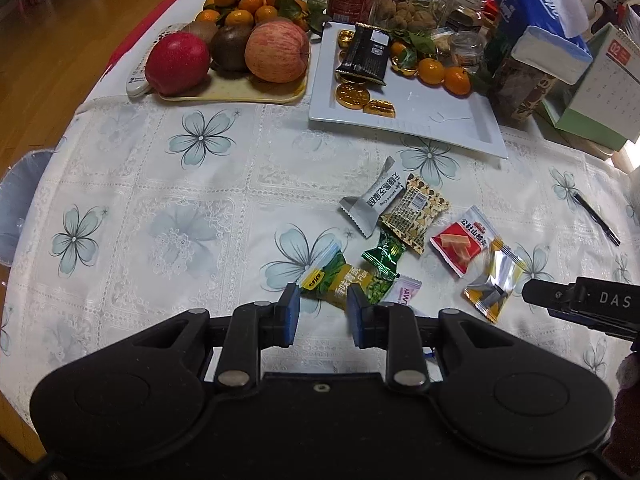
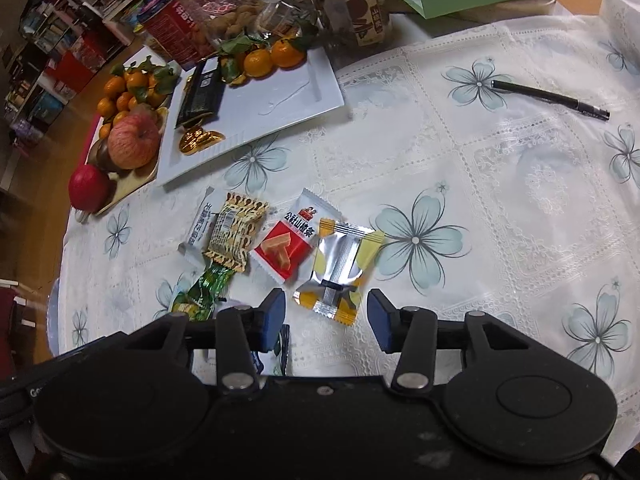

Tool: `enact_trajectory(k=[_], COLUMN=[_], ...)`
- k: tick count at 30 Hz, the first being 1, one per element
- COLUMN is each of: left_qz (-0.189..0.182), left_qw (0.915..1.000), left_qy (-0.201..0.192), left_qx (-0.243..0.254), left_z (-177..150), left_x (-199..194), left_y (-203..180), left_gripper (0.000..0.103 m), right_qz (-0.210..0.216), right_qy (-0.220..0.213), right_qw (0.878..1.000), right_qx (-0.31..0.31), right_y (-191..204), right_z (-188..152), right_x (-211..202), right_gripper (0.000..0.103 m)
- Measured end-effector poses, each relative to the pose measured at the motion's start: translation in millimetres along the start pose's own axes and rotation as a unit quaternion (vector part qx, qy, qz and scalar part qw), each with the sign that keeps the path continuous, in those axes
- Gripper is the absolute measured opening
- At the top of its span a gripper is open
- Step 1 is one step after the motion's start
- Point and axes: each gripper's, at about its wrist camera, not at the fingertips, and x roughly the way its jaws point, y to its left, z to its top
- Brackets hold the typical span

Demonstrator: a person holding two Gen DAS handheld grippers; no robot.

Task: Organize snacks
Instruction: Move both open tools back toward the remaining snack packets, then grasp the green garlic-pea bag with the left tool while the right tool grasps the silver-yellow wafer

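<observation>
Several wrapped snacks lie loose on the flowered tablecloth. My left gripper (image 1: 323, 310) is open, its tips on either side of a green-yellow packet (image 1: 340, 278) that lies flat. Beyond it are a dark green candy (image 1: 382, 256), a grey-white packet (image 1: 370, 204), a gold patterned packet (image 1: 414, 212) and a red-white packet (image 1: 464, 246). My right gripper (image 2: 326, 314) is open just short of a silver-yellow packet (image 2: 340, 268), which rests on the cloth. A white tray (image 1: 460, 120) behind holds a black packet (image 1: 366, 54), gold coins and tangerines.
A fruit tray (image 1: 224, 96) with apples, kiwis and tangerines stands at the back left. Jars, a tissue box (image 1: 540, 20) and a desk calendar crowd the back right. A black pen (image 2: 548, 98) lies to the right. The table's edge curves along the left.
</observation>
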Motion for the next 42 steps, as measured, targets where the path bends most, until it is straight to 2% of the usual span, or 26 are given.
enact_trajectory(k=[12,22,32,37,39,42], left_qz=[-0.014,-0.022,-0.014,-0.006,-0.005,-0.007], left_qw=[0.9996,0.9981,0.9967,0.9953,0.9945,0.9929], left_qy=[0.015,0.051,0.056,0.055,0.058,0.067], left_qx=[-0.022,-0.028,-0.058,-0.08,-0.087,-0.098], left_z=[21,16,17,18,18,17], left_x=[23,51,61,64,67,69], left_y=[8,-4,-8,-3,-3,-2], left_gripper=[0.036,0.036,0.036,0.036,0.044,0.049], right_qz=[-0.069,-0.075,-0.033,-0.031,-0.034,-0.042], right_qy=[0.001,-0.005,0.044,0.044,0.041,0.033], right_qw=[0.998,0.997,0.998,0.998,0.998,0.998], right_qx=[-0.014,-0.036,0.013,0.023,0.019,0.014], right_y=[7,22,2,-4,-3,-1], right_z=[11,7,14,13,13,13], right_x=[47,58,59,52,51,50], right_gripper=[0.047,0.047,0.03,0.028,0.029,0.031])
